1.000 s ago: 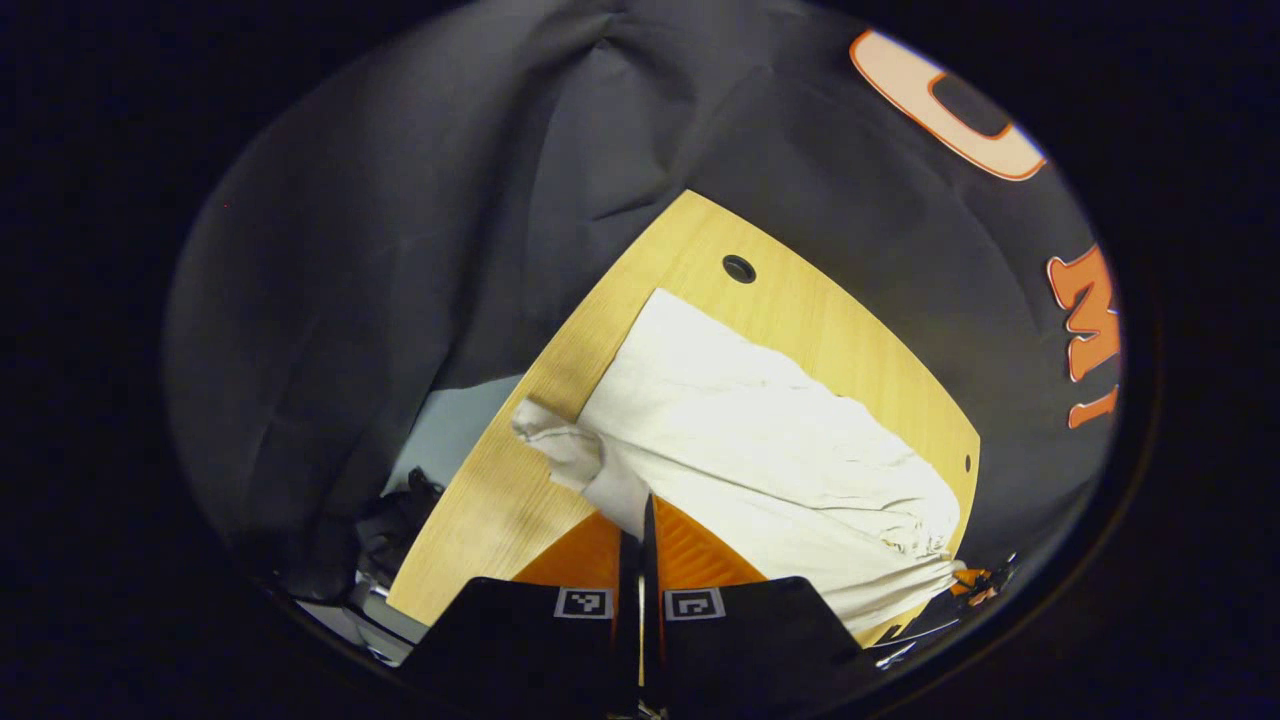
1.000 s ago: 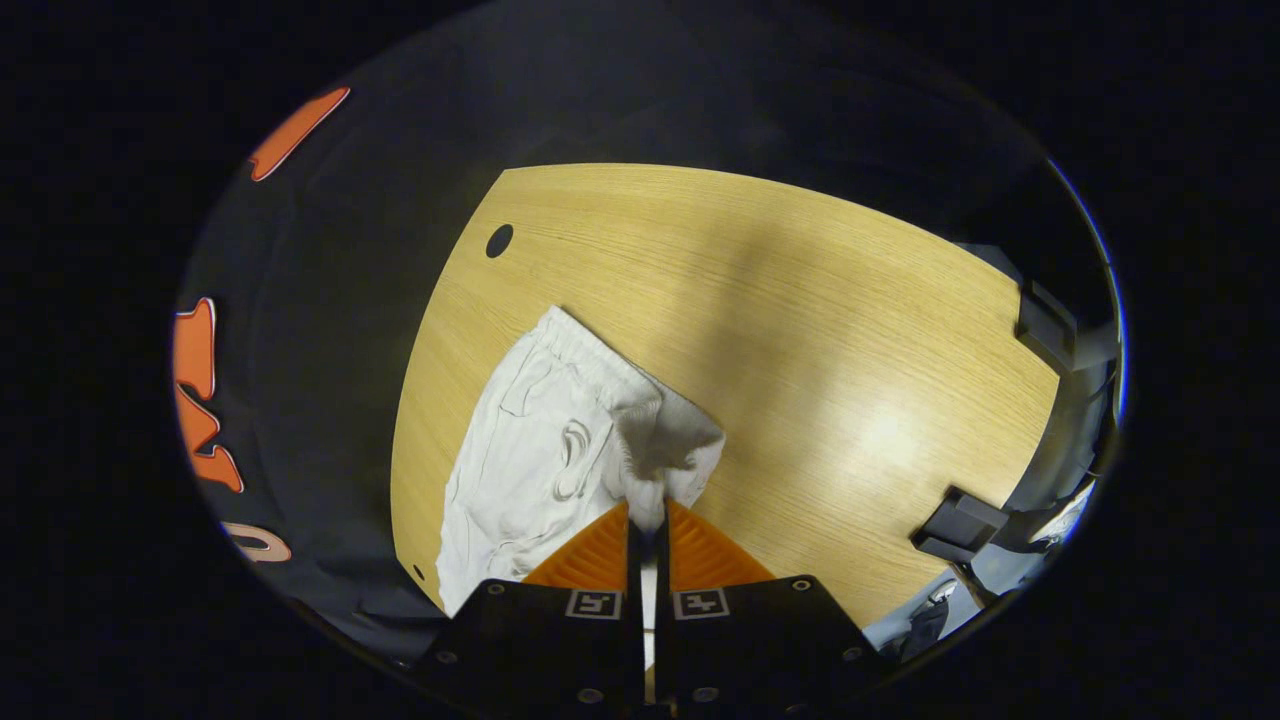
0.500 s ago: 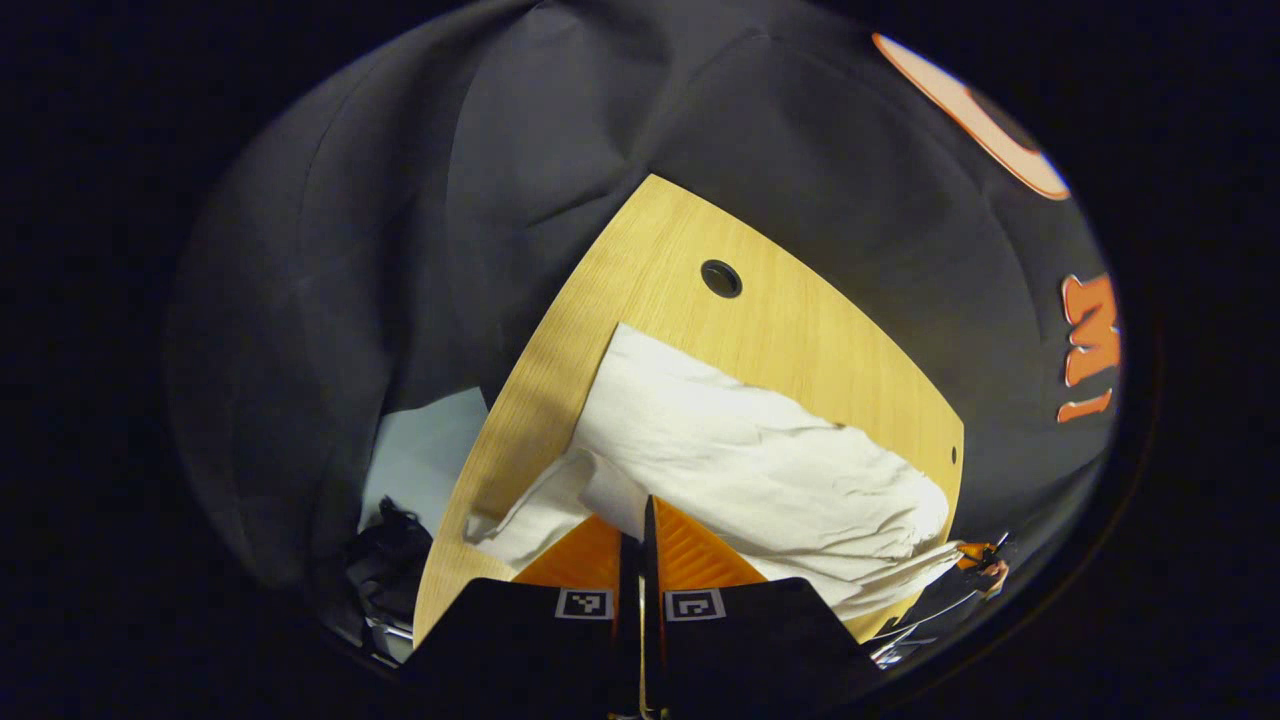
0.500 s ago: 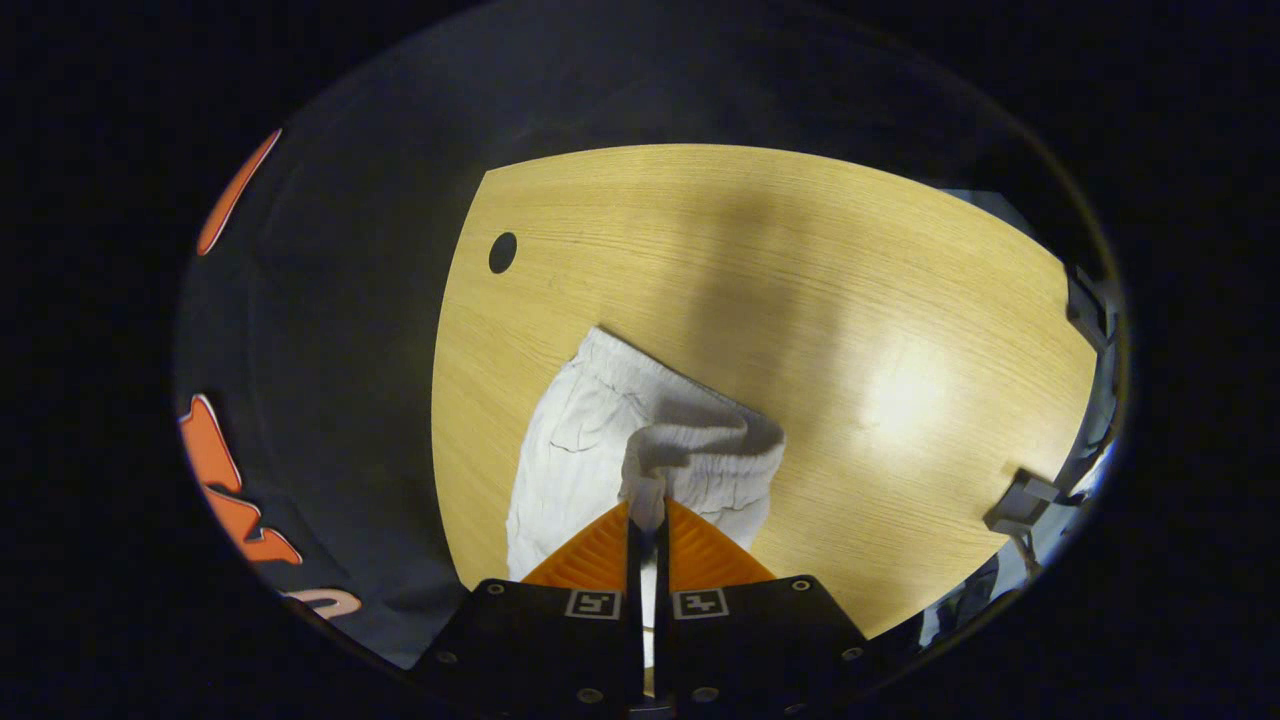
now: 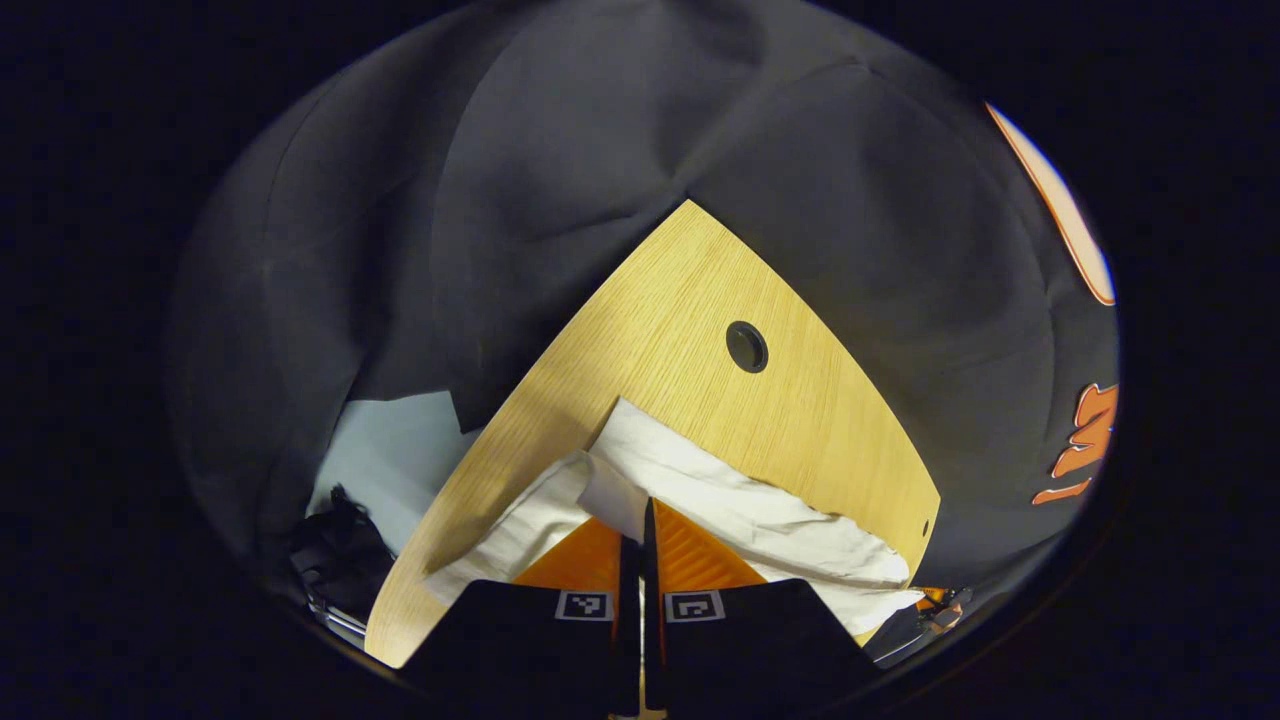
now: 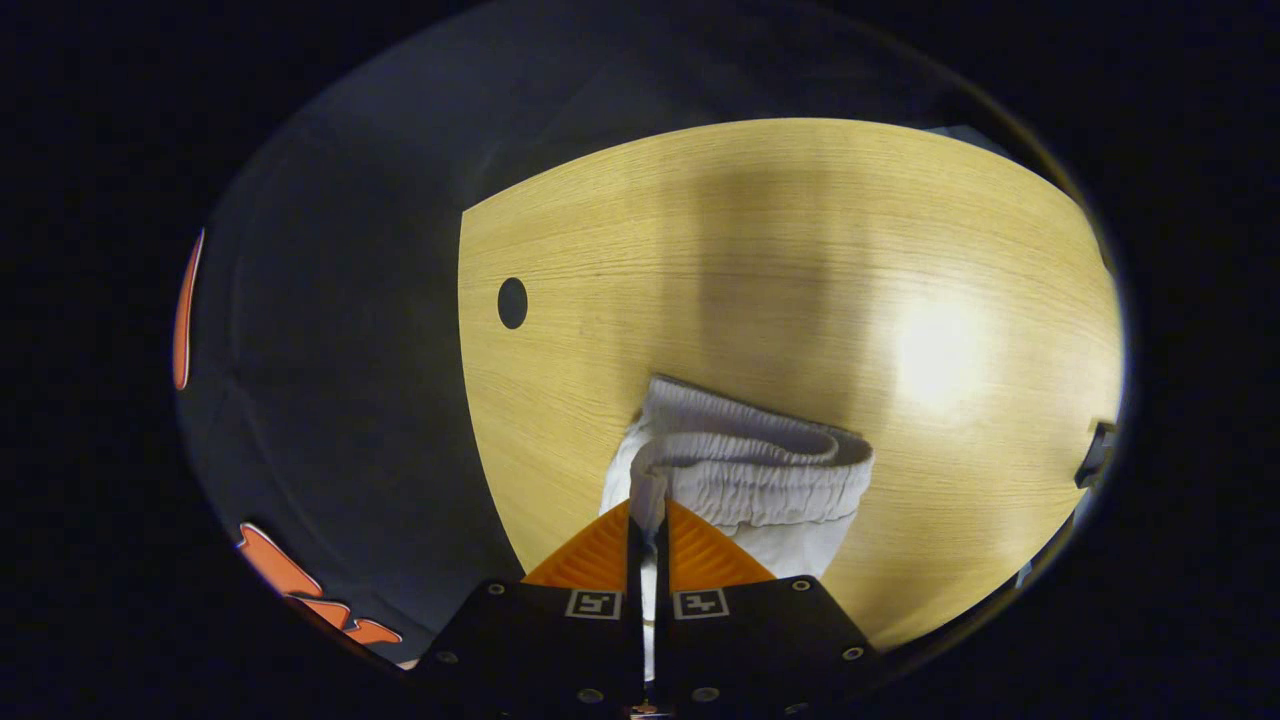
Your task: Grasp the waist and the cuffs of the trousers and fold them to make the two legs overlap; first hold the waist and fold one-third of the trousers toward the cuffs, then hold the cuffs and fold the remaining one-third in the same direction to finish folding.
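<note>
My left gripper [image 5: 640, 530]: black blocks, ridged wedge fingers, two small square marks.
My right gripper [image 6: 648, 530]: same black blocks, with round screws, maybe six.

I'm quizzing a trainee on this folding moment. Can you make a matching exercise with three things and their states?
Column 1:
1. left hand-held gripper
2. right hand-held gripper
3. round hole in the table

Column 2:
A. uncovered, beyond the trousers
B. shut on the gathered elastic waistband
C. shut on a smooth cloth edge

Pairs: 1-C, 2-B, 3-A
</note>
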{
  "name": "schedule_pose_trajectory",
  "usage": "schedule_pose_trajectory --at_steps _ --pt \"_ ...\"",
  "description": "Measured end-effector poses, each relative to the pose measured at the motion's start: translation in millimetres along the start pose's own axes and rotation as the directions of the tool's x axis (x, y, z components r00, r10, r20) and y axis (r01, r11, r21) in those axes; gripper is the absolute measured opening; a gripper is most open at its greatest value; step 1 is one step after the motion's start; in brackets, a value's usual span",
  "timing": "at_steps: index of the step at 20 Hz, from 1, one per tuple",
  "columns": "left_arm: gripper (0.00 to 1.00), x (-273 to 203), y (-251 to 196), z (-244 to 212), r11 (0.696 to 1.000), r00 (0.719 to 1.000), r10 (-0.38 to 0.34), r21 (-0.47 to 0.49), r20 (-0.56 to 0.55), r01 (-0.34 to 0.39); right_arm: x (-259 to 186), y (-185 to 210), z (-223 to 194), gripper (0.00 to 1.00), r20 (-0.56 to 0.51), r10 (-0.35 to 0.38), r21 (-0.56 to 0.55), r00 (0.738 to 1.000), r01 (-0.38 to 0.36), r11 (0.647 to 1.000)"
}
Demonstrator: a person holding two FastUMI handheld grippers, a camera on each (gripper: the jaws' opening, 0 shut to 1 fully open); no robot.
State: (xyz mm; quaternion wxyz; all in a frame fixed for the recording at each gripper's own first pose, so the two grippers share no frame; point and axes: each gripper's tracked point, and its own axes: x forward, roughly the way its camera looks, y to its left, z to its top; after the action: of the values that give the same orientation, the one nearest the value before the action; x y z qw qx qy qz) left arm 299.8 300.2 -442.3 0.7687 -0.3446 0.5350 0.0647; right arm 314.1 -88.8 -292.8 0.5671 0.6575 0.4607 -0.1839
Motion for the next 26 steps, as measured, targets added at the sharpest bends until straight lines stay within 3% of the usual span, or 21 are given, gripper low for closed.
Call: schedule_pose_trajectory --at_steps 7,10,14,15,16,17,18,19,20,22,23,24,25,26 --pt "0.07 12.1 -15.4 26.4 0.998 0.996 -0.024 -0.064 0.088 0.030 9.8 24.4 7.2 0.05 0.003 0.121 0.095 0.993 -0.121 0.988" --pt "0.10 19.1 -11.7 35.4 0.994 0.993 -0.001 -0.107 0.121 0.014 19.1 37.1 13.4 0.05 0.070 0.178 0.143 0.981 -0.187 0.972" --pt "0.36 13.1 -13.4 35.5 0.993 0.990 0.008 -0.118 0.144 0.009 21.6 46.3 7.9 0.12 0.090 0.253 0.089 0.963 -0.260 0.961" --pt "0.63 19.6 -16.2 36.7 0.994 0.987 0.009 -0.111 0.157 0.009 20.3 48.4 9.8 0.21 0.102 0.261 0.069 0.960 -0.269 0.961" --pt "0.69 16.1 -19.7 38.5 0.995 0.986 0.005 -0.101 0.167 0.012 14.1 52.1 12.0 0.17 0.112 0.276 0.052 0.955 -0.283 0.958" --pt "0.82 12.1 -25.8 38.4 0.996 0.985 -0.002 -0.086 0.172 0.017 8.9 52.8 14.8 0.35 0.122 0.283 0.032 0.951 -0.288 0.957" --pt "0.78 8.6 -32.2 37.1 0.997 0.985 -0.014 -0.069 0.174 0.026 7.7 51.8 18.0 0.39 0.132 0.275 0.008 0.952 -0.278 0.960" --pt "0.89 3.9 -38.2 35.5 0.998 0.984 -0.027 -0.055 0.176 0.038 4.5 49.1 20.6 0.34 0.138 0.262 -0.020 0.955 -0.262 0.965" --pt "1.00 0.9 -45.2 32.4 0.998 0.984 -0.035 -0.039 0.174 0.042 -1.9 43.7 22.2 0.47 0.145 0.252 -0.050 0.957 -0.247 0.968" --pt "0.99 -6.2 -58.2 22.8 0.999 0.986 -0.042 0.013 0.163 0.040 -14.6 27.5 25.4 0.57 0.161 0.214 -0.113 0.964 -0.197 0.974" --pt "1.00 -9.6 -64.2 15.9 0.998 0.987 -0.046 0.039 0.153 0.040 -20.6 19.8 26.8 0.73 0.169 0.199 -0.143 0.965 -0.176 0.974" --pt "1.00 -13.2 -70.2 10.8 0.997 0.989 -0.049 0.066 0.142 0.040 -24.2 11.4 28.8 0.65 0.174 0.175 -0.169 0.969 -0.146 0.975" --pt "1.00 -14.8 -76.7 5.0 0.995 0.990 -0.047 0.093 0.131 0.035 -26.3 3.4 29.5 0.80 0.174 0.156 -0.193 0.972 -0.122 0.974" --pt "1.00 -16.9 -82.0 -0.2 0.992 0.991 -0.048 0.118 0.123 0.034 -29.4 -5.5 30.3 0.71 0.176 0.136 -0.214 0.975 -0.097 0.972"
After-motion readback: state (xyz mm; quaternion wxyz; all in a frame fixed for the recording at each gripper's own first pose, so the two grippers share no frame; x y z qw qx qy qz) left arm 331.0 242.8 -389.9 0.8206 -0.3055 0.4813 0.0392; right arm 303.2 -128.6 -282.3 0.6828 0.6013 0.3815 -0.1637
